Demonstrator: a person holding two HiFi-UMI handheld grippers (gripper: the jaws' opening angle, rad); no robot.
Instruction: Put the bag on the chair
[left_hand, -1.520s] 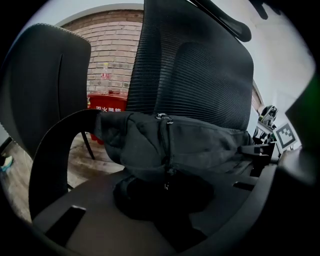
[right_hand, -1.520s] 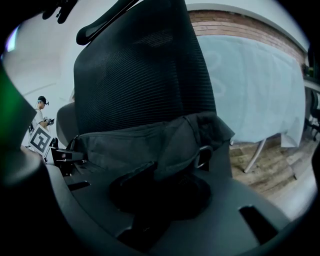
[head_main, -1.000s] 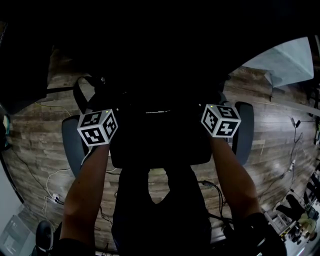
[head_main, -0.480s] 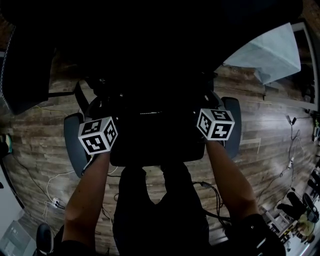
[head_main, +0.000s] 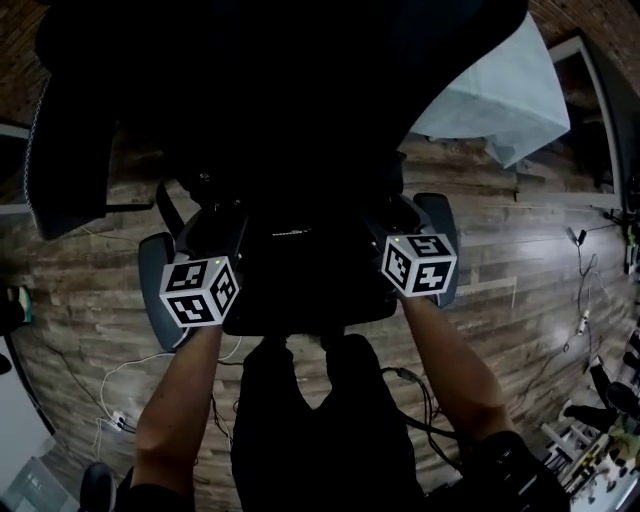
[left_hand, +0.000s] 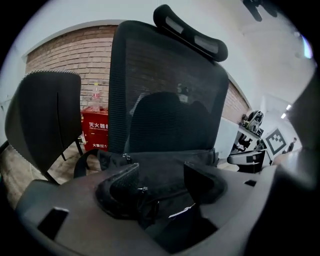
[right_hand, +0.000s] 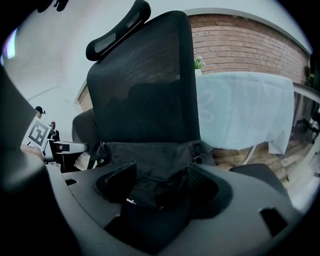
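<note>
A black bag (left_hand: 165, 167) lies across the seat of the black mesh office chair (left_hand: 165, 75), against its backrest. In the head view the bag (head_main: 300, 270) is a dark mass between the chair's grey armrests (head_main: 158, 290). My left gripper (left_hand: 160, 182) hangs just above the bag's left part, its jaws just opened wide. Bag fabric shows in the gap, and the pads are off it. My right gripper (right_hand: 160, 182) stands the same way over the bag (right_hand: 150, 152), just opened, gripping nothing. Their marker cubes (head_main: 200, 290) (head_main: 420, 265) sit near the seat's front corners.
A second dark mesh chair (left_hand: 42, 115) stands to the left, with a red box (left_hand: 95, 132) behind it by the brick wall. A table under a white cloth (right_hand: 245, 110) is at the right. Cables (head_main: 110, 370) trail over the wooden floor.
Both grippers have drawn back from the bag toward the seat's front and closer together. The bag stays on the seat.
</note>
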